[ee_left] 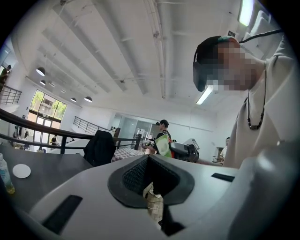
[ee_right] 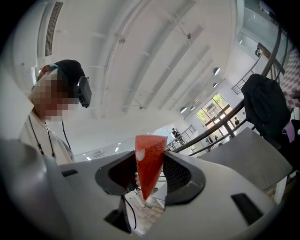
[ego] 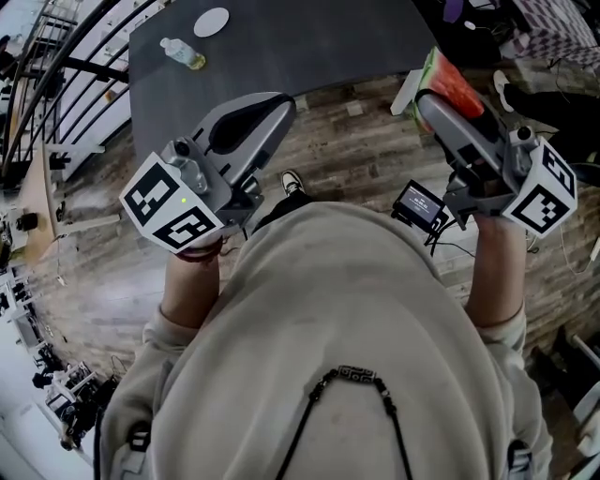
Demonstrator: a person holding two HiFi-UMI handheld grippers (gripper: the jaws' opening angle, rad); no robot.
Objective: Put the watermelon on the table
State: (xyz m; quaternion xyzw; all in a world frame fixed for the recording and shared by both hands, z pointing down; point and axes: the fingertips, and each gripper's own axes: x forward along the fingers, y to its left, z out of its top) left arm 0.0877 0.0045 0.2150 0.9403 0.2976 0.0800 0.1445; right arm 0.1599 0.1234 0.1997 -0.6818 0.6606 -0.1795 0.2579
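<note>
A red watermelon slice with a green rind sits between the jaws of my right gripper, which is shut on it. It hangs over the wood floor, just off the near right corner of the dark grey table. In the right gripper view the slice points tip down between the black pads of the right gripper. My left gripper is held at the table's near edge. In its own view the left gripper has its jaws meeting at the tip with nothing between them.
A plastic bottle and a white disc lie on the table's far left part. A small screen device hangs by my right arm. A black jacket hangs beyond the table, and a person stands further back.
</note>
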